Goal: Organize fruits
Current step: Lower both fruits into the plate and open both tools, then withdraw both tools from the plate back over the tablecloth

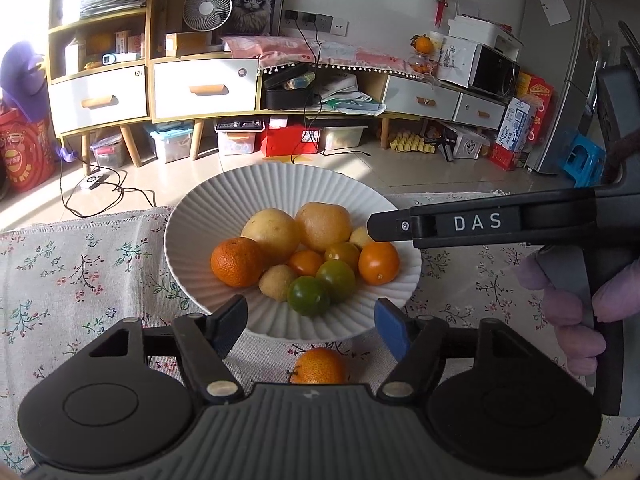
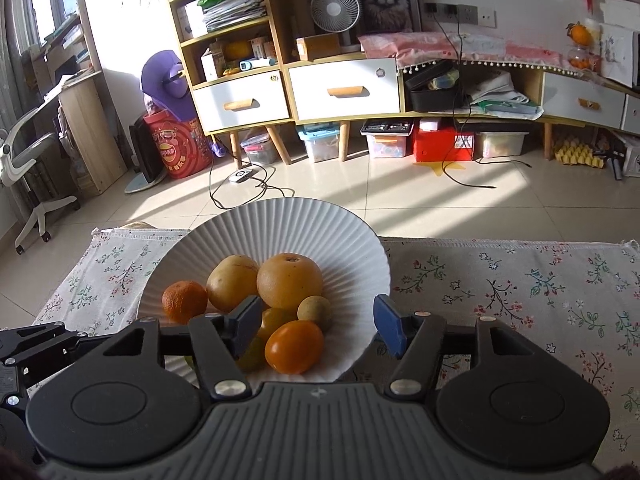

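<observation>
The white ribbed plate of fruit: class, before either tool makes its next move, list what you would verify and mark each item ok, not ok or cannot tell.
1. Left tool open and holding nothing: ok.
2. Right tool open and holding nothing: ok.
3. All fruit gathered on the white ribbed plate: not ok; one small orange citrus lies on the floral tablecloth, near the plate's front rim.
4. That stray citrus free of both tools: ok.
5. Plate fully on the cloth: cannot tell; its far rim hides the cloth's edge.
6. Piled fruit steady: cannot tell.

A lived-in home — drawer cabinets point(image 2: 340, 88), fan point(image 2: 335, 10), fridge point(image 1: 560, 80).
</observation>
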`<state>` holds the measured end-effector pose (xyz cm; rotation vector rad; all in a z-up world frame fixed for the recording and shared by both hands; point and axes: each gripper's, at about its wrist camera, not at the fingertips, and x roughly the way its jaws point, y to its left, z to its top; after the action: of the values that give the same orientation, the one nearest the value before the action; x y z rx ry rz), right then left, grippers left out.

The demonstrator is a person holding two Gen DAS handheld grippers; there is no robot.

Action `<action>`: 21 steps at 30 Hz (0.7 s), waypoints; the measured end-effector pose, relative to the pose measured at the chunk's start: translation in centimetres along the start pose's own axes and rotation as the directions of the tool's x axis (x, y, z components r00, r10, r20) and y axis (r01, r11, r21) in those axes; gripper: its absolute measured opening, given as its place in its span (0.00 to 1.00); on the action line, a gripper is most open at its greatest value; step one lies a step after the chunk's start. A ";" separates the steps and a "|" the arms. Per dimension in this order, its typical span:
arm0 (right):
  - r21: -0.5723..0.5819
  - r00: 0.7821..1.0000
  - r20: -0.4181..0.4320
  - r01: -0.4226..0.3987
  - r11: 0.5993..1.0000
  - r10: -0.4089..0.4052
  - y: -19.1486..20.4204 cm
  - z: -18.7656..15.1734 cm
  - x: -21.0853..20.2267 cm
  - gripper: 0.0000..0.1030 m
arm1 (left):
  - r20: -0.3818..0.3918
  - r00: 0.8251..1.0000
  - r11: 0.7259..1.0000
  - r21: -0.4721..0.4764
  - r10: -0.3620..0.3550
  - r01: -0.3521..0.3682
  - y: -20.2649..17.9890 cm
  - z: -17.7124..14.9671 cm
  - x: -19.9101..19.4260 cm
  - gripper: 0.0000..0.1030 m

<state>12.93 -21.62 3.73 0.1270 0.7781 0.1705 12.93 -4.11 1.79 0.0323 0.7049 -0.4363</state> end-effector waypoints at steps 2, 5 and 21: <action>-0.006 1.000 -0.002 0.003 1.000 -0.004 0.3 -0.2 -0.4 0.66 | -0.003 1.000 1.000 -0.002 0.003 -0.003 0.1 -0.2 -0.5 0.76; -0.017 1.000 -0.008 0.001 1.000 -0.001 0.5 -0.4 -1.0 0.69 | -0.010 1.000 1.000 0.001 0.002 -0.002 0.2 -0.4 -1.1 0.79; -0.047 1.000 -0.027 -0.008 0.999 0.007 2.6 -2.0 -4.0 0.80 | -0.048 0.999 1.000 0.023 0.021 -0.020 1.0 -2.2 -4.9 0.90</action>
<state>8.38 -19.80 5.53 0.0830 0.8003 0.1981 8.63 -0.99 3.06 0.0713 0.7466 -0.4246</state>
